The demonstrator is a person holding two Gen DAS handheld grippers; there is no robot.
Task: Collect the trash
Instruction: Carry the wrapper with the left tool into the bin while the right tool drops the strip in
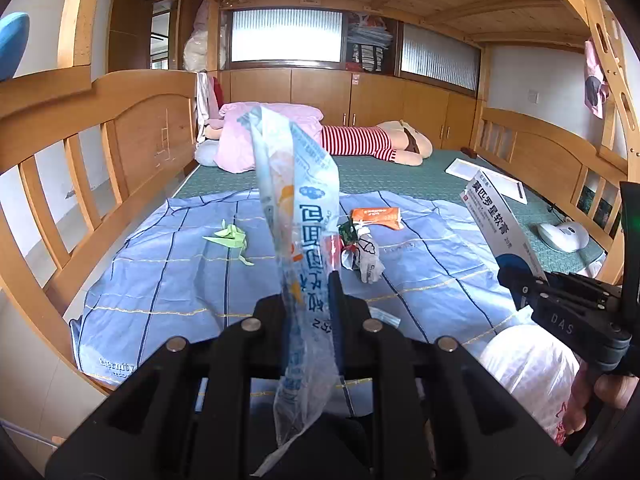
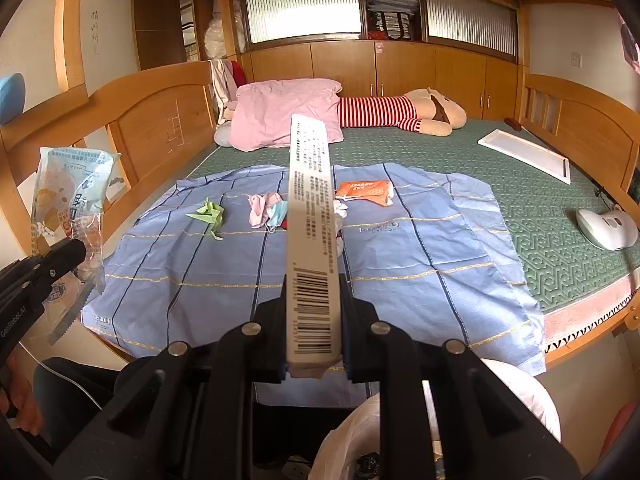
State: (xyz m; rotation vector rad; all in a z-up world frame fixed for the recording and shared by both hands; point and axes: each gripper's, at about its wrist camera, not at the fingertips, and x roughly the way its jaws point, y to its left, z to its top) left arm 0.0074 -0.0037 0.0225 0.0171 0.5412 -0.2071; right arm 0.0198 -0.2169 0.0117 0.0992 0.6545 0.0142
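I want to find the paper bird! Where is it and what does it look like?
Look at the blue checked sheet spread on the bed. Near its left side lies the paper bird, left of the pink and blue face masks. It is the only light green thing there, folded into sharp points.

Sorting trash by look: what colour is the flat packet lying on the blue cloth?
Orange flat packet, clearest in the right wrist view.

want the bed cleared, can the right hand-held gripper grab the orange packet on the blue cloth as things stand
Probably not yet. The right hand-held gripper is already shut on a white carton, so its jaws are taken. The orange packet itself lies uncovered on the blue cloth.
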